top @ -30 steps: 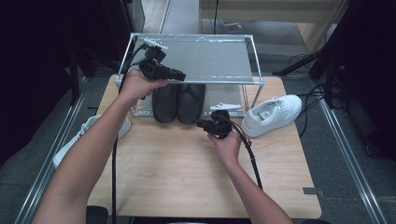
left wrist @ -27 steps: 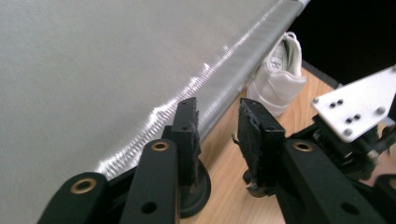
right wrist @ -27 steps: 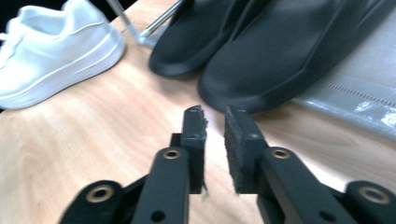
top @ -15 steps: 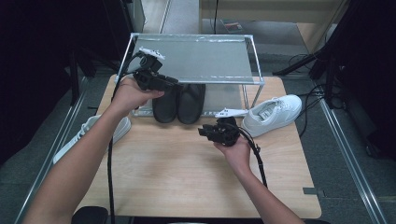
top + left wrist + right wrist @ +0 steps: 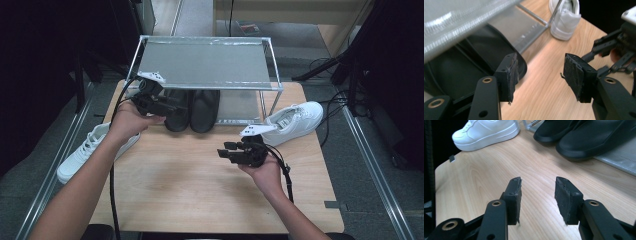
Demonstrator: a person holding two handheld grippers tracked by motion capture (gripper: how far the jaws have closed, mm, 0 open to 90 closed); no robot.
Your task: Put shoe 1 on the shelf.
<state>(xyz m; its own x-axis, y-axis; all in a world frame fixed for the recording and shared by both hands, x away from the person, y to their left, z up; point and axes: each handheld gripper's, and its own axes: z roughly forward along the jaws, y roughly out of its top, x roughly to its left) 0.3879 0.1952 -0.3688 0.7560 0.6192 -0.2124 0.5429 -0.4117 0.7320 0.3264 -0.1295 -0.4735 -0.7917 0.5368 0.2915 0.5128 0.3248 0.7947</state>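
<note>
With the pair of black shoes (image 5: 192, 107) sitting under the rack (image 5: 207, 62) at the worktop's (image 5: 200, 185) far edge, the left tool (image 5: 172, 106) and right tool (image 5: 227, 150) are both gaping empty, jaws just opening, apparently releasing the pair there.

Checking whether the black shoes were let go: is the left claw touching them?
Apart. In the left gripper view the left claw stands open with bare wood between its pads; the black shoes lie behind.
</note>
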